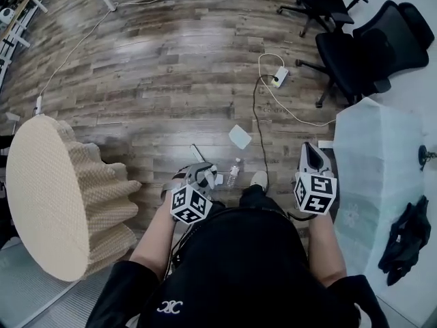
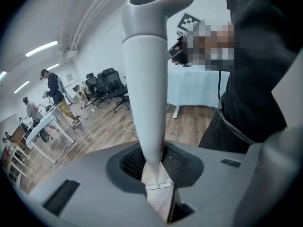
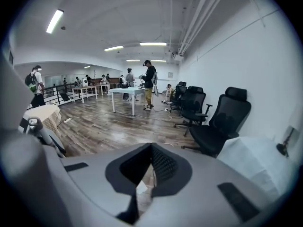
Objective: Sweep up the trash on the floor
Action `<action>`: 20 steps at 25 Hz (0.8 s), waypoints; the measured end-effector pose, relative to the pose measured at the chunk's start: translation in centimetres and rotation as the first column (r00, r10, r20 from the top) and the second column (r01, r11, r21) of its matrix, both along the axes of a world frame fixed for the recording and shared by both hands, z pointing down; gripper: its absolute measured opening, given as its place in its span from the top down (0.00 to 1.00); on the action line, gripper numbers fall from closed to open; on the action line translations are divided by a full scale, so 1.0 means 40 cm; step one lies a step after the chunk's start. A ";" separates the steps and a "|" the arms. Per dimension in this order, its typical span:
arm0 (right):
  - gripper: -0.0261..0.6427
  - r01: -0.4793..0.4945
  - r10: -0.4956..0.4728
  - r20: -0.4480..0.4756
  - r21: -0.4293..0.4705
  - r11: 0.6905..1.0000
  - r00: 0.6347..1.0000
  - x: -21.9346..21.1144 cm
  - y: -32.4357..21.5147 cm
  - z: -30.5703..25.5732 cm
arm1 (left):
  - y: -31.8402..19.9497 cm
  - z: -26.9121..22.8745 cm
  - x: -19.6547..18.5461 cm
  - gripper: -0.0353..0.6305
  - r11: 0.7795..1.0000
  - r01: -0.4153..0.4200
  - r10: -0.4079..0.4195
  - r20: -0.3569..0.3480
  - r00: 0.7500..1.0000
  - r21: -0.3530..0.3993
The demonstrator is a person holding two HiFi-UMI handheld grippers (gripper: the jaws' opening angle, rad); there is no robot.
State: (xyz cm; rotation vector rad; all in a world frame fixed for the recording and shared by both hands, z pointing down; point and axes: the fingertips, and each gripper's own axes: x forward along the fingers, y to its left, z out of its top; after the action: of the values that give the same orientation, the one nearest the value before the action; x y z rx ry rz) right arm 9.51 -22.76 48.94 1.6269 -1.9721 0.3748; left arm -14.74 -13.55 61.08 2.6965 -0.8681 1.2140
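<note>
My left gripper [image 1: 199, 180] is shut on a tall pale grey handle [image 2: 147, 84] with a loop at its top; the handle rises straight up between the jaws [image 2: 154, 167]. The handle's lower end is hidden. My right gripper [image 1: 311, 157] hangs over the floor beside the table, jaws together and holding nothing [image 3: 149, 169]. On the wood floor ahead of me lie a white scrap of paper [image 1: 240, 137] and a small clear plastic bottle [image 1: 233, 173]. A thin grey stick [image 1: 196, 153] lies just past the left gripper.
A power strip [image 1: 280, 77] and its cables trail across the floor towards my feet. Black office chairs [image 1: 362, 50] stand at the back right. A table under a white cover [image 1: 375, 162] is on my right, and a beige honeycomb paper block [image 1: 48, 197] on my left. People [image 3: 149, 84] stand far off.
</note>
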 end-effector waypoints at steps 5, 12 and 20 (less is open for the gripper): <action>0.94 0.004 -0.004 0.020 -0.010 1.000 1.000 0.044 0.007 0.019 | -0.001 -0.016 0.092 0.82 1.000 -0.028 0.028 -0.017 0.999 -0.004; 0.94 -0.032 0.033 0.053 -0.026 0.999 0.998 0.125 0.017 0.048 | -0.042 -0.100 0.205 0.82 0.997 -0.072 0.075 -0.057 0.996 0.038; 0.94 -0.108 0.112 0.088 -0.047 0.993 0.990 0.276 0.007 0.077 | -0.201 -0.204 0.338 0.82 0.995 -0.014 0.030 -0.153 0.988 0.101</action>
State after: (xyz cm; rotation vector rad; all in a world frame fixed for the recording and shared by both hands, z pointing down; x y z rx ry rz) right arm 20.55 -22.49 52.03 1.7242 -1.9307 0.5369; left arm -1.22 -21.58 52.94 2.8394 -0.9026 0.9739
